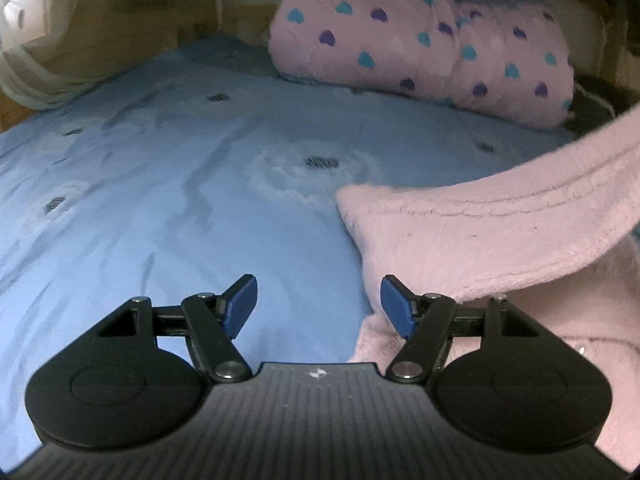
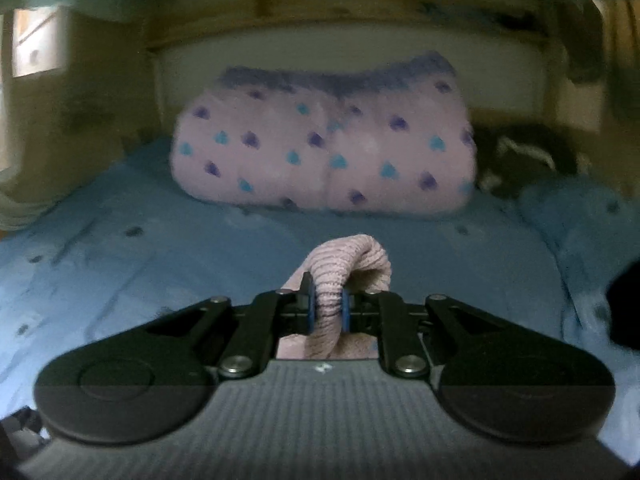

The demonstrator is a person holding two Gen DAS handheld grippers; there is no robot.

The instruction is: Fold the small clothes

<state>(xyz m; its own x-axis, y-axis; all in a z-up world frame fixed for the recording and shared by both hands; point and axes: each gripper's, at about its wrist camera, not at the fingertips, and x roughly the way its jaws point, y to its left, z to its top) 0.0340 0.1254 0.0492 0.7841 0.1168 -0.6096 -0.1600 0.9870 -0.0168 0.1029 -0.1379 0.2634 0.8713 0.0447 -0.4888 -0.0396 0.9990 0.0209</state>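
A blue bedsheet (image 1: 168, 208) covers the bed, a heart-print blanket (image 1: 420, 44) rolled at its far edge; wide bare sheet lies left. The fuzzy pink garment (image 1: 480, 240) is draped rightward, its ribbed cuff pinched by the right gripper (image 2: 328, 312); the left gripper (image 1: 318, 306) is spread, empty

Both handheld units same build. Left gripper (image 1: 318, 306): matte black linkage arms, silver pivot screws, blue pads (image 1: 242, 306) on fingertips, pretty chunky. Two round black discs either side of base, ribbed dark grey deck between, tiny white logo dead centre. Right gripper (image 2: 328, 312): identical black arms, silver screws, blue pads seen edge-on, same ribbed deck and logo. No cables showing.
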